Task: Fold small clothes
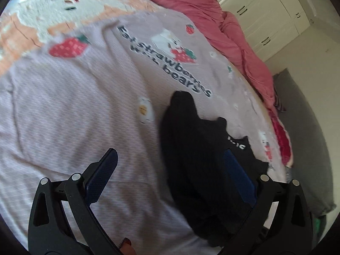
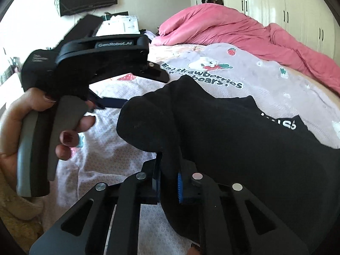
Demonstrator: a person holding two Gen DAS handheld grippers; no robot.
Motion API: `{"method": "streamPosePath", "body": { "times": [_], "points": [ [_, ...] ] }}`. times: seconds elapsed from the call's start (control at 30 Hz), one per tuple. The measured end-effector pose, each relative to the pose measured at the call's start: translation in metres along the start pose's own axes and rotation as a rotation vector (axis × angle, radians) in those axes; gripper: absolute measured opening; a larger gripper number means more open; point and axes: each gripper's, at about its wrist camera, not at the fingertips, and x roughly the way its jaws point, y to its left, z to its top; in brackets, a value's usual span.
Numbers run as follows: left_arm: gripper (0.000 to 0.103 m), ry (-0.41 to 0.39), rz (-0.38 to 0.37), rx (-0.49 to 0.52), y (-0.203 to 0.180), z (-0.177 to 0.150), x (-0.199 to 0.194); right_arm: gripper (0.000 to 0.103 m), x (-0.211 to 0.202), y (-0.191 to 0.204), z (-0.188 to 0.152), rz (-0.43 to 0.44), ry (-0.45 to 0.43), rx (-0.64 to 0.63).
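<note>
early in the fold, judging by the lie of things: black garment (image 2: 233, 140) sprawled lower right of the right wrist view on the strawberry bedsheet (image 1: 63, 110), one edge pinched. right gripper (image 2: 167, 182) clamped tight on that black cloth. left gripper (image 1: 167, 176) spread wide, nothing pinched, one pad over the cloth. next: probably grab a second edge, lift, lay over. pink duvet (image 2: 233, 29) bunched upper right, wardrobe (image 1: 265, 10) beyond; neither in the way.
</note>
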Motion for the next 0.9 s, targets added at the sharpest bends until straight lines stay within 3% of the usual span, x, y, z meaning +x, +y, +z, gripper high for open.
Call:
{"method": "streamPosePath", "body": {
  "times": [0.2,0.37,0.4,0.47,0.53,0.57,0.63,0.9],
  "points": [
    [0.093,0.105,-0.049,-0.040,-0.013,-0.002,0.032,0.008,-0.016,-0.006,0.000,0.020,-0.037,0.015],
    [0.092,0.109,-0.059,-0.045,-0.031,-0.006,0.042,0.007,-0.034,-0.013,0.000,0.031,-0.072,0.037],
    [0.088,0.108,-0.066,-0.041,-0.035,-0.006,0.042,0.007,-0.038,-0.015,-0.001,0.031,-0.080,0.038],
    [0.055,0.113,-0.090,-0.025,-0.048,-0.007,0.043,0.007,-0.046,-0.018,-0.002,0.030,-0.098,0.044],
    [0.046,0.117,-0.083,0.005,-0.061,-0.006,0.042,0.007,-0.053,-0.022,-0.002,0.026,-0.117,0.051],
    [0.034,0.104,-0.062,0.037,-0.068,-0.007,0.040,0.007,-0.055,-0.023,-0.002,0.019,-0.125,0.052],
    [0.023,0.081,-0.046,0.084,-0.083,-0.009,0.034,0.007,-0.063,-0.026,-0.003,0.015,-0.147,0.054],
    [0.019,0.044,-0.048,0.199,-0.140,-0.016,0.021,0.007,-0.101,-0.045,-0.011,-0.034,-0.229,0.097]
  ]
}}
